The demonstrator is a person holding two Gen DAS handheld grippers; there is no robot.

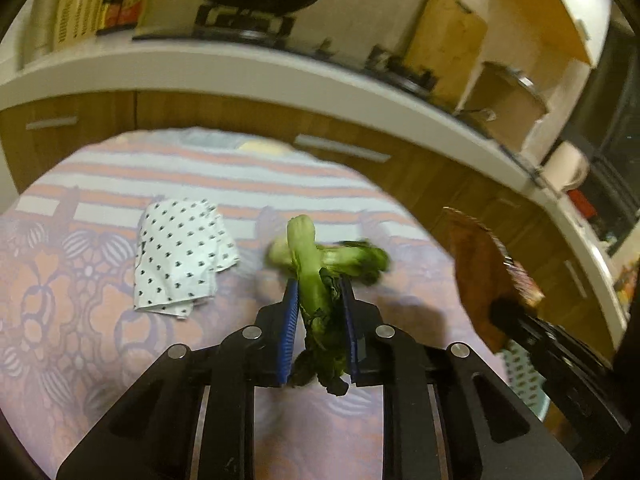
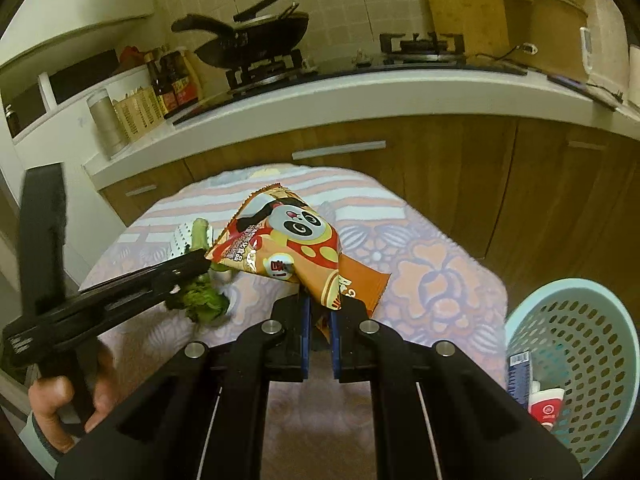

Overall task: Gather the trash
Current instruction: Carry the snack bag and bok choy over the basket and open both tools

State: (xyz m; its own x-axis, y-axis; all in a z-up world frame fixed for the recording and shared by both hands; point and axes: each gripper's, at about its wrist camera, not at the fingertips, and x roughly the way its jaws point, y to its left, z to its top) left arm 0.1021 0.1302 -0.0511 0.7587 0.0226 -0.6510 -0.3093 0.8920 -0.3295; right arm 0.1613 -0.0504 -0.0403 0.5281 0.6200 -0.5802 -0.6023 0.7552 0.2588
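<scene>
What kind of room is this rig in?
Almost certainly a home kitchen. A black wok sits on a gas hob set into a white counter, with sauce bottles beside it and wood-fronted cabinets below. The work surface is a small table with a floral cloth.

Glossy crinkly foil on the snack bag [image 2: 288, 256], soft woven cloth [image 1: 100, 208] over the tabletop, matt black plastic tongs [image 1: 318, 308] with ribbed blue pads, and a perforated plastic basket [image 2: 576, 360] at 4 o'clock.
</scene>
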